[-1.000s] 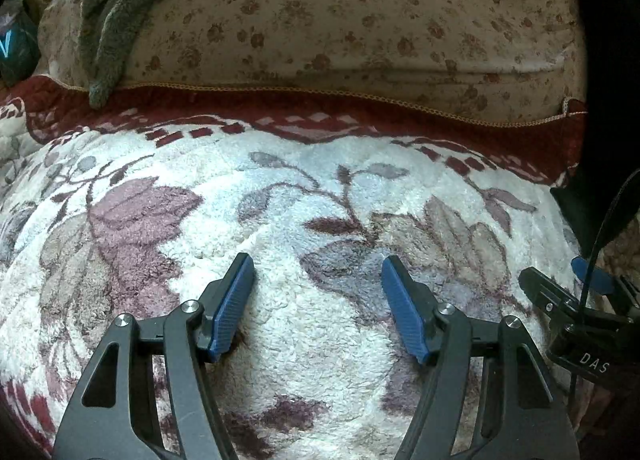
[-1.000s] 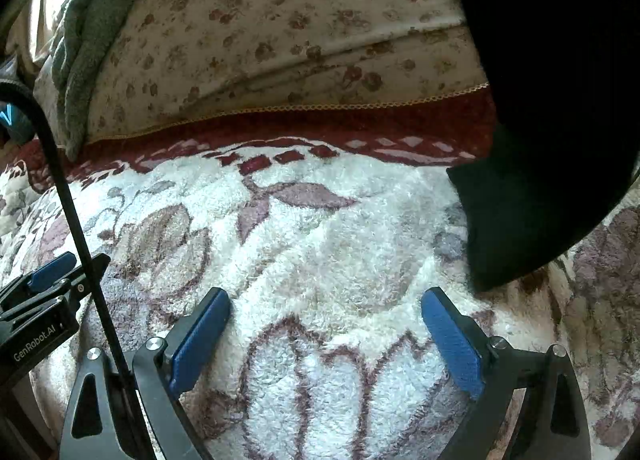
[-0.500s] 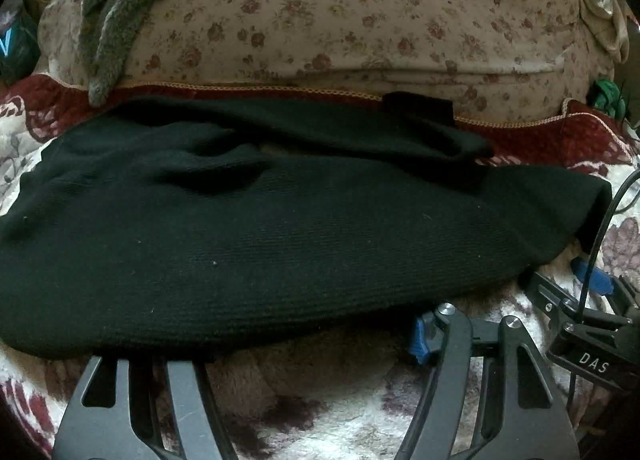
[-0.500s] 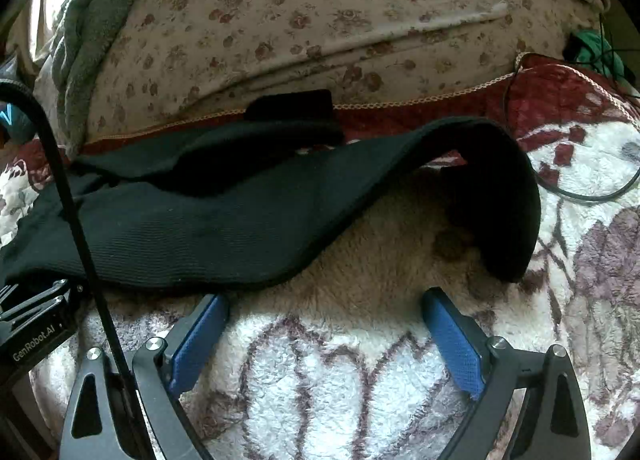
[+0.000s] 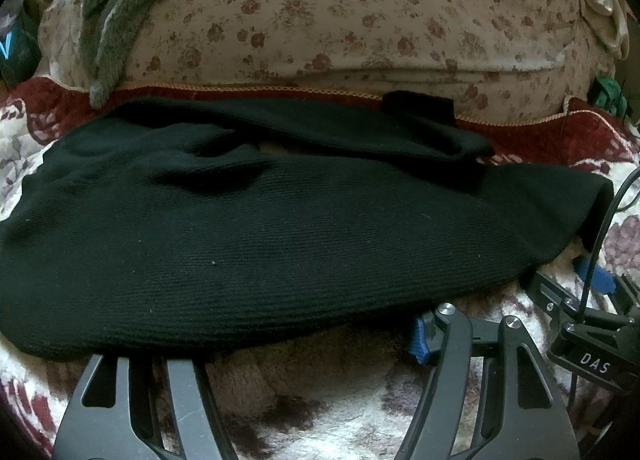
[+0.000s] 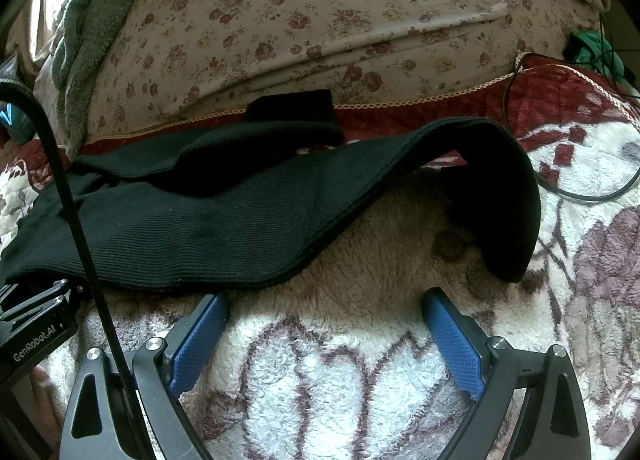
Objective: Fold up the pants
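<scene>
Black ribbed pants (image 5: 248,252) are lying across a fleecy floral blanket (image 6: 360,380), their long axis running left to right, parallel to the near edge of a rose-print pillow (image 5: 360,19) at the far side. One leg is lying farther back, with a small black end flap (image 6: 290,103) resting at the pillow's trimmed border. At the right the near leg is arching up off the blanket and curling down to a rounded tip (image 6: 508,244) pointing toward the camera.

The left gripper (image 5: 280,344) is sitting at the garment's near hem; cloth is covering its fingertips, so its opening cannot be judged. The right gripper (image 6: 324,324) is resting wide open on the blanket, gripping nothing, its left pad (image 6: 198,340) just beside the hem. A grey-green towel (image 5: 120,7) is hanging at far left.
</scene>
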`<state>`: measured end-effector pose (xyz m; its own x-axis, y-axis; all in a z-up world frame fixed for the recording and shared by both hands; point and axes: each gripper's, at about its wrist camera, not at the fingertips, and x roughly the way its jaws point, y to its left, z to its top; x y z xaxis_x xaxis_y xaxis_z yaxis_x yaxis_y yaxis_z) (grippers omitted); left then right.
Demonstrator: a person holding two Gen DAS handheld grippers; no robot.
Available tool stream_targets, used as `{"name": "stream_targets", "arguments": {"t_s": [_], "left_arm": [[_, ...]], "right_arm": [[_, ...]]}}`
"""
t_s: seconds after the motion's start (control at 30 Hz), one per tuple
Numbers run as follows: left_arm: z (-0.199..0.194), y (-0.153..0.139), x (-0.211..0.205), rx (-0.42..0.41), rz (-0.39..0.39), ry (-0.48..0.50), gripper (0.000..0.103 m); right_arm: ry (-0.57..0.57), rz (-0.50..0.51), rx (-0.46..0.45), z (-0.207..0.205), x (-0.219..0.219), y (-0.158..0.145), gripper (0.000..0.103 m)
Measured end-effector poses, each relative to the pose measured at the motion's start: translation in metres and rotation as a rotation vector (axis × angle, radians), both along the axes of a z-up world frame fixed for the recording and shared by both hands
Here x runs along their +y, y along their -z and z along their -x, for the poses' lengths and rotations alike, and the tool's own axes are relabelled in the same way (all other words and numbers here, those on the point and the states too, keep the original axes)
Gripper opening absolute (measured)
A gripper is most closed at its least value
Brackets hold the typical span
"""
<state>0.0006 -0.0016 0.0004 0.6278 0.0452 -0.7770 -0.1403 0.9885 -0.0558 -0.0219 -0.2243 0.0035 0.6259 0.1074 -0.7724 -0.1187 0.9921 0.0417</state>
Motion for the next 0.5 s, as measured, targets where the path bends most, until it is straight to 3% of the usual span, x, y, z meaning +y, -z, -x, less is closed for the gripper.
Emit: {"name": "stream_targets", "arguments": {"t_s": [0.17,0.3,0.33,0.5], "left_arm": [[0.007,-0.008,0.005,0.048,0.005,0.065,0.067],[0.033,-0.022,0.013,0.046,0.018,0.059,0.067],[0.038,-0.025,0.015,0.044,0.015,0.059,0.067],[0.063,-0.043,0.035,0.011,0.038,0.043,0.067]], "right_arm": [[0.001,0.011,0.017,-0.001,0.004,0.001,0.097],[-0.038,-0.065,0.033,-0.004,0.000,-0.010,0.092],[-0.057,-0.082,0.021,0.000,0.000,-0.013,0.087],[-0.081,-0.224,0.014,0.028,0.003,-0.021,0.080]]}}
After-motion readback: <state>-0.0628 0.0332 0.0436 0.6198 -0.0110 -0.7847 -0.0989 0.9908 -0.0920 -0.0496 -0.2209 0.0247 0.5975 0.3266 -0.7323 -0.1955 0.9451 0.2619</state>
